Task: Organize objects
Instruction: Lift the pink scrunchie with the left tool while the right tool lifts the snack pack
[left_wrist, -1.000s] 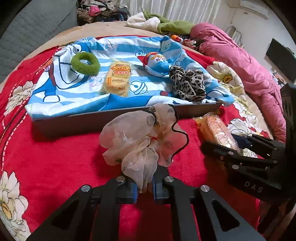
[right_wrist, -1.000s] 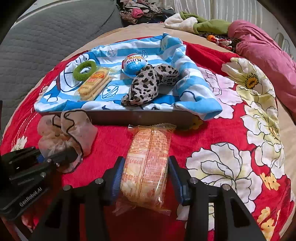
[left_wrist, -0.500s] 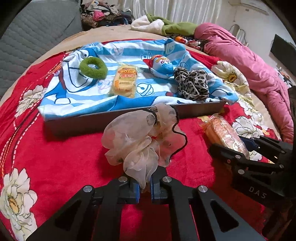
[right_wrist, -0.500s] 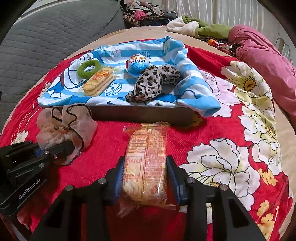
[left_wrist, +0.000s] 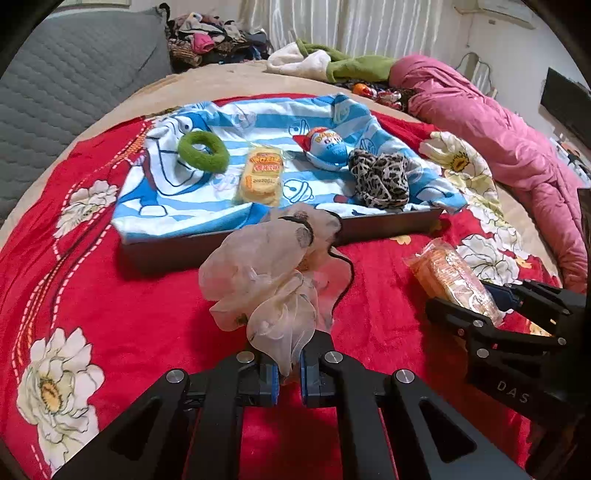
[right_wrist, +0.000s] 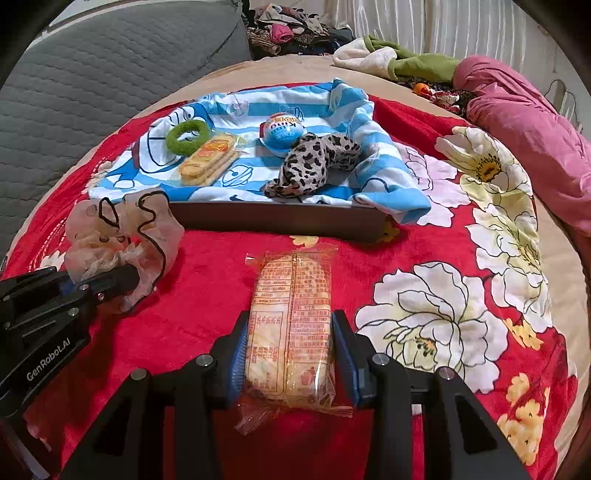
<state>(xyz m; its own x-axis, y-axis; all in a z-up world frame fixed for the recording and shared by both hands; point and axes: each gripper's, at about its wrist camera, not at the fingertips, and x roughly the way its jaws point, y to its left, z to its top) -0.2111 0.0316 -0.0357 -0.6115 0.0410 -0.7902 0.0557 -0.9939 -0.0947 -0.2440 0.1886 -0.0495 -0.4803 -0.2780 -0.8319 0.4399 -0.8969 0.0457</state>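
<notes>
left hand-held gripper (left_wrist: 288, 369): pinching sheer scrunchie (left_wrist: 269, 273), in front of tray (left_wrist: 391, 225). right hand-held gripper (right_wrist: 290, 354): clamped on cracker packet (right_wrist: 290, 325), also in front of tray. step judged: carry both over tray's near wall; lift clear of wall first, then set down in bare spots on towel (left_wrist: 229, 122). on tray: green hair ring (left_wrist: 202, 151), small cracker pack (left_wrist: 263, 177), egg toy (left_wrist: 327, 147), leopard scrunchie (left_wrist: 380, 177) at near right corner, crowding that side. beyond tray: pink quilt (left_wrist: 517, 147).

Red floral blanket (right_wrist: 424, 258), blue-striped towel (right_wrist: 369, 110), green scrunchie (right_wrist: 187, 137), leopard-print scrunchie (right_wrist: 314, 162)
</notes>
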